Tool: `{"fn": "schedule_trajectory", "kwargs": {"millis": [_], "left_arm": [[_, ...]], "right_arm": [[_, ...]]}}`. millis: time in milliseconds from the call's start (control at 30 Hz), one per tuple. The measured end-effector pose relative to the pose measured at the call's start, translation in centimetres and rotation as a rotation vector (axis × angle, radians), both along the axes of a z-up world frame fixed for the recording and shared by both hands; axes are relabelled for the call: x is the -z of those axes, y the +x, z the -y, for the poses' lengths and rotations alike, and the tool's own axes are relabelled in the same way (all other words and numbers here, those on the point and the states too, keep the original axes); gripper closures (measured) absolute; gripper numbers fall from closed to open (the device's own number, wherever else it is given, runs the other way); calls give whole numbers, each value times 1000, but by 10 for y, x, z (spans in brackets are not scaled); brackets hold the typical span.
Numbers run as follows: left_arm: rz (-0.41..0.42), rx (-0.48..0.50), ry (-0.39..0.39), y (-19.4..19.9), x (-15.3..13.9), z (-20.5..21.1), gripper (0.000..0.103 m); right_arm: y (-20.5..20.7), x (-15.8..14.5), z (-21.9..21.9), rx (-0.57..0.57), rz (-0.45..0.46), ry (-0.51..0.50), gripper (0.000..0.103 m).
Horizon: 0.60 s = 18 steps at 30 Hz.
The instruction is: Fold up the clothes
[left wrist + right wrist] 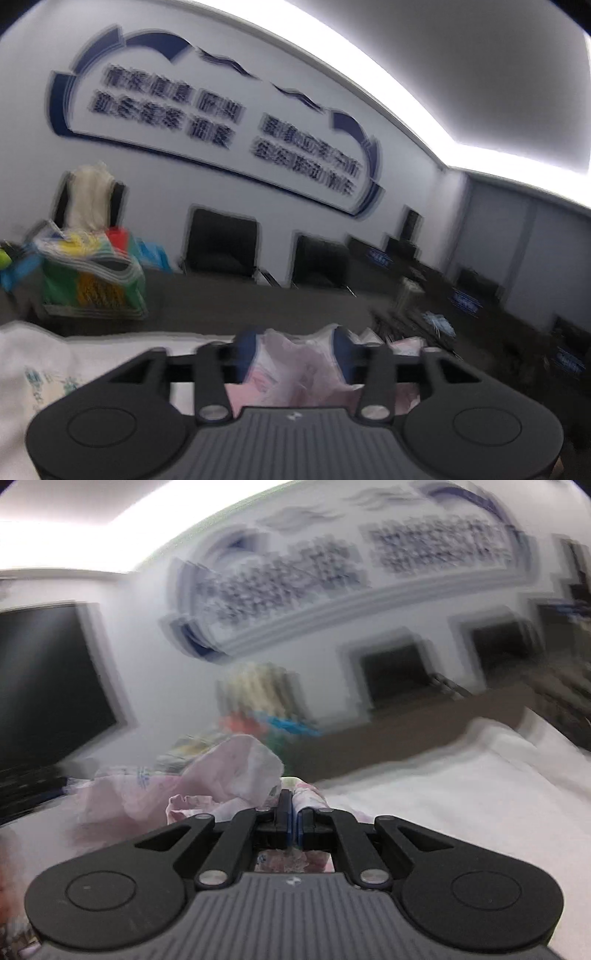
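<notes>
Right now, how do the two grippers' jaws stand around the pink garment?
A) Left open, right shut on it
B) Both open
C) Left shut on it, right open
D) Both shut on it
A: the left gripper has jaws spread around the pink garment, while the right gripper pinches it shut.

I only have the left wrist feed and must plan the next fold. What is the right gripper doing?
Observer: The right gripper is shut on the pink garment, pinching a bunched fold.
Operator: Anything on that side I can't see?
Observer: A dark screen stands at the left of the right wrist view.
Operator: What lies to the gripper's right?
Observer: A bare stretch of the white cloth covering the table.
</notes>
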<state>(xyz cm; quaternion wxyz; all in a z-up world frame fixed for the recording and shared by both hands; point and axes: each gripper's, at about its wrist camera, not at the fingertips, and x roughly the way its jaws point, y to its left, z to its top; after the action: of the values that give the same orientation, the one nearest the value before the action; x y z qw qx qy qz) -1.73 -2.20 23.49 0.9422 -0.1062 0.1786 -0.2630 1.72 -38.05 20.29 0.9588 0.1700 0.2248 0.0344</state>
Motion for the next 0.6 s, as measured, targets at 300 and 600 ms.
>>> {"fn": "schedule_trajectory", "kwargs": {"millis": [300, 600], "left_arm": [[-89, 80, 420, -37, 173, 39, 37], [-117, -28, 563, 40, 213, 66, 93]], "right_arm": [[-19, 154, 97, 255, -275, 55, 46], [-25, 158, 68, 161, -201, -157, 15]]}}
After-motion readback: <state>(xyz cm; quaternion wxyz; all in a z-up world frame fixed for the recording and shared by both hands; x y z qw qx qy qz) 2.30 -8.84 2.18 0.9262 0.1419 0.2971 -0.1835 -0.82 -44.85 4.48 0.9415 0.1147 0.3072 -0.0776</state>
